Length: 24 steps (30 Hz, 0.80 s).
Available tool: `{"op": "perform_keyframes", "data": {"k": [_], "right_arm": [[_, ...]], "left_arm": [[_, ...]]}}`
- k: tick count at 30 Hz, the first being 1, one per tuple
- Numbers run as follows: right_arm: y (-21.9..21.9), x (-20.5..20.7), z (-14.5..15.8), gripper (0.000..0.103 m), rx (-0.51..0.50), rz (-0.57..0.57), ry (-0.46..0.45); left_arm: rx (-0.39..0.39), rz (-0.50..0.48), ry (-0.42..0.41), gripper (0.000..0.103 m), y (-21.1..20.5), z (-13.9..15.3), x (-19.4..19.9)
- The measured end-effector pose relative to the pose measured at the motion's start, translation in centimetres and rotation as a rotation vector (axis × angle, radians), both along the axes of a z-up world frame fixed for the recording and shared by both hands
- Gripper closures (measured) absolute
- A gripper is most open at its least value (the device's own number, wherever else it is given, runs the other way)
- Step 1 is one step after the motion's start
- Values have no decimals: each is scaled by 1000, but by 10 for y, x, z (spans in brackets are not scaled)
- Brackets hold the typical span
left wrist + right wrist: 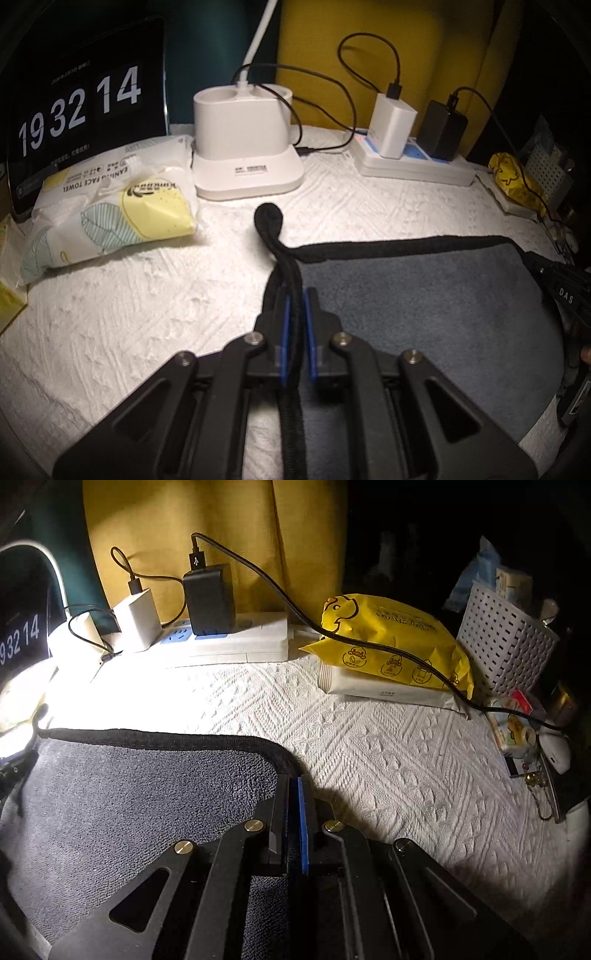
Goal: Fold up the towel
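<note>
A dark grey towel (424, 306) with a black bound edge lies on the white textured cloth. My left gripper (295, 295) is shut on the towel's left corner; a black hanging loop (269, 218) sticks out beyond the fingertips. My right gripper (294, 781) is shut on the towel (147, 794) at its right corner, pinching the black edge. The right gripper also shows at the far right of the left wrist view (561, 288). The towel's far edge runs straight between the two grippers.
Behind the towel stand a white holder (243, 147), a power strip (413, 162) with chargers and cables, a face-towel pack (110, 206) and a clock screen (81, 107). A yellow wipes pack (391, 642), a white basket (506, 642) and small items lie at the right.
</note>
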State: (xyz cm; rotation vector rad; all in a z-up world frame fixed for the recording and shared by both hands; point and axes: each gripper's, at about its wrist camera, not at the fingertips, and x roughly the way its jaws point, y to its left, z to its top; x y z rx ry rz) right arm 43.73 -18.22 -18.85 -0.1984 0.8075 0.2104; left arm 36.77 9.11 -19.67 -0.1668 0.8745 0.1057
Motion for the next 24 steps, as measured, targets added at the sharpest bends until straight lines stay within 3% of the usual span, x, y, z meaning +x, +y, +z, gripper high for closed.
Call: {"op": "perform_keyframes", "data": {"k": [3, 5, 6, 7, 8, 9, 10, 16, 24], "right_arm": [[-1, 0, 0, 96, 0, -2, -2], [-1, -1, 0, 85, -8, -13, -11], [-1, -2, 1, 79, -11, -21, -19], [-2, -2, 2, 68, -12, -24, -24], [-3, -3, 4, 63, -13, -26, -30], [-3, -4, 4, 61, -17, -29, -34], [-4, -5, 6, 60, -21, -31, -37], [-8, -19, 23, 51, -19, -32, -68], [-9, -48, 46, 49, 2, -24, -107]], "left_arm": [[-2, 1, 8, 91, 1, 3, -2], [11, 10, 16, 85, 2, 5, -4], [20, 24, 16, 75, 4, 6, -6], [22, 36, 10, 52, 6, 8, -9], [15, 40, 4, 37, 9, 10, -11], [6, 45, -3, 14, 12, 12, -14], [3, 49, -10, 8, 14, 13, -17], [5, 61, -53, 8, 17, 29, -38], [9, 45, -114, 8, 8, 52, -71]]}}
